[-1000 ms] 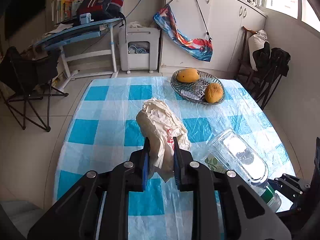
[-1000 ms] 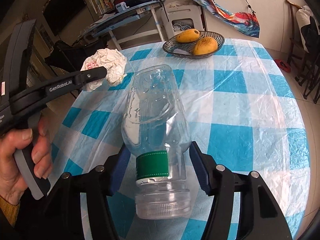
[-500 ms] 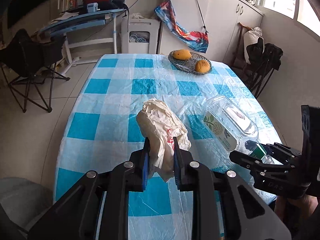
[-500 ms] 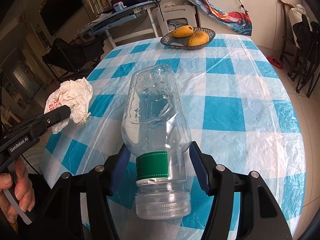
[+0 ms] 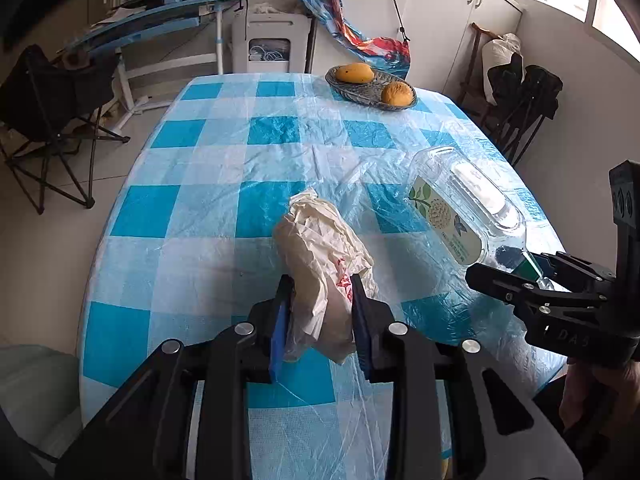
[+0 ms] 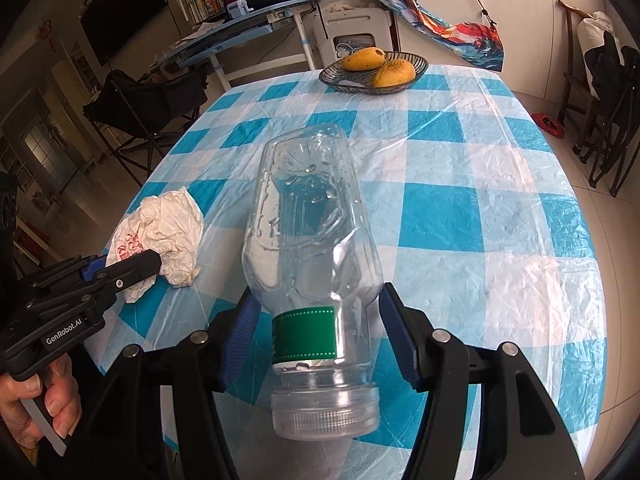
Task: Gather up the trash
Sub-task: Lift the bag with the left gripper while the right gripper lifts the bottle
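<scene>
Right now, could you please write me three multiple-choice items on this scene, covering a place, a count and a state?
1. Where is the fruit basket?
A. at the table's far end
B. on the floor
C. on a chair

2. How many mangoes lie in it?
A. one
B. two
C. four

3. What does the right gripper hold?
A. nothing
B. a spoon
C. a clear plastic bottle

Answers: 1 A, it sits on the checked cloth's far edge; 2 B, two yellow fruits show; 3 C, both blue pads clamp its neck end.
</scene>
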`<state>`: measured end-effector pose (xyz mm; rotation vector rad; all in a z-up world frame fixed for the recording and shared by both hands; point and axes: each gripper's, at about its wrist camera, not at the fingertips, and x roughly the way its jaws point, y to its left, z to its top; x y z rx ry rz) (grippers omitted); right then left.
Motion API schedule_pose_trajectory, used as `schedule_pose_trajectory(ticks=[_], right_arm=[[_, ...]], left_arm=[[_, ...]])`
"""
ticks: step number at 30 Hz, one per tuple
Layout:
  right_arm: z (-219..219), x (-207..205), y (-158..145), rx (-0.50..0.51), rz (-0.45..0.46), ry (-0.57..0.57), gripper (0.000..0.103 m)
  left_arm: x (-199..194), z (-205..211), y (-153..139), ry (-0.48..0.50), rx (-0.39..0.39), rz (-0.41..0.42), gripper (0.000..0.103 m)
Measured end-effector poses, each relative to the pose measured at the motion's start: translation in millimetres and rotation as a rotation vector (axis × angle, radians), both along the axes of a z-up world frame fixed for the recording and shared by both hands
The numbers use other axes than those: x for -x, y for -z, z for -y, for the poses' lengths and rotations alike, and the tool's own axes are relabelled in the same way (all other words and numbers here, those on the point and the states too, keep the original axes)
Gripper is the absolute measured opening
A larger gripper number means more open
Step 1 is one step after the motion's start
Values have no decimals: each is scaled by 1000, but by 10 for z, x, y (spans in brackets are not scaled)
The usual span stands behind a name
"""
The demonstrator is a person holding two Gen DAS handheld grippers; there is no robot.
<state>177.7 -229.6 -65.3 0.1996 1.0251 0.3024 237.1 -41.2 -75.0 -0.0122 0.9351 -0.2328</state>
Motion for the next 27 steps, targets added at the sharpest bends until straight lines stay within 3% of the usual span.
schedule_pose_trajectory(ticks=[4, 6, 11, 16, 17, 19, 20, 21, 22, 27], right_arm=[[-11, -5, 4, 7, 0, -5, 60], [-13, -8, 10, 10, -4, -1, 60], [18, -8, 10, 15, 2, 23, 68], [17, -6, 26, 6, 6, 32, 69], [15, -11, 28, 4, 8, 32, 69], [10, -23, 30, -3, 6, 30, 69], [5, -28, 28, -8, 5, 26, 68], [-8, -34, 28, -12, 2, 19, 61], [-21, -35, 25, -11, 2, 13, 60], [-50, 7, -22, -19, 20, -11, 60]], left_arm=[[-17, -44, 20, -18, 7, -4, 44], [-26, -74, 26, -38, 5, 1, 56], [-36, -118, 13, -86, -1, 34, 76], [-100, -23, 126, -63, -26, 18, 79], [-105, 5, 149, -47, -25, 16, 77], [-111, 65, 178, -11, -30, 6, 56], [-117, 94, 195, 3, -40, -2, 40], [-113, 109, 190, 10, -47, 8, 34], [-124, 114, 197, 22, -33, -5, 21], [-64, 80, 95, 31, 39, 11, 17]])
